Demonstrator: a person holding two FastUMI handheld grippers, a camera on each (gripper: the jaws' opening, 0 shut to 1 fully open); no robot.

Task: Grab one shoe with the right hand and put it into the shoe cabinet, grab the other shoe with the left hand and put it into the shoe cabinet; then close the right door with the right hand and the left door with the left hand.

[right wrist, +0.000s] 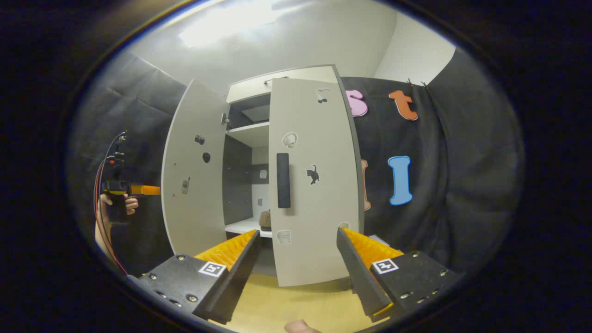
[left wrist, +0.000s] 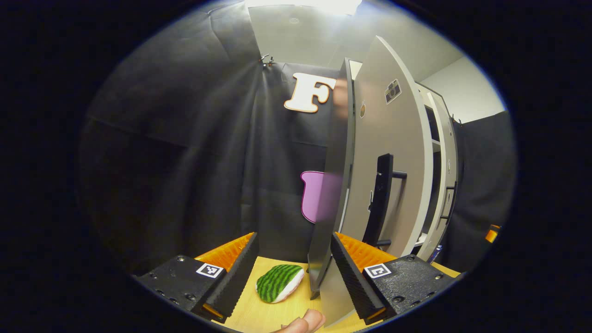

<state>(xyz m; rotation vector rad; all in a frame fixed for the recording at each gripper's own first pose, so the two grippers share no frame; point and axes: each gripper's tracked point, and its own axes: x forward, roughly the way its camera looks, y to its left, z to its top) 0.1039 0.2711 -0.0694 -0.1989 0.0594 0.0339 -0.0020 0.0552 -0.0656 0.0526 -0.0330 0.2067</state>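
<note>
In the left gripper view my left gripper (left wrist: 293, 240) is open at the free edge of the cabinet's left door (left wrist: 393, 152), seen almost edge-on. The door's lower corner sits between the fingers, close to the right finger (left wrist: 351, 277); a black handle (left wrist: 381, 199) runs down the door's face. In the right gripper view the pale shoe cabinet (right wrist: 277, 78) has its right door (right wrist: 314, 194) nearly shut and its left door (right wrist: 194, 185) swung open. A brown shoe (right wrist: 265, 218) lies on the lower shelf in the gap. My right gripper (right wrist: 298, 233) is open and empty before the right door. A hand holds the left gripper (right wrist: 138, 189) at the left door's edge.
A green striped, watermelon-like object (left wrist: 280, 283) lies on the wooden tabletop (left wrist: 259, 319) just left of the door's corner. Black cloth walls the booth on both sides. The cabinet's upper shelf (right wrist: 247, 132) shows above the gap. The right door's black handle (right wrist: 283, 180) faces me.
</note>
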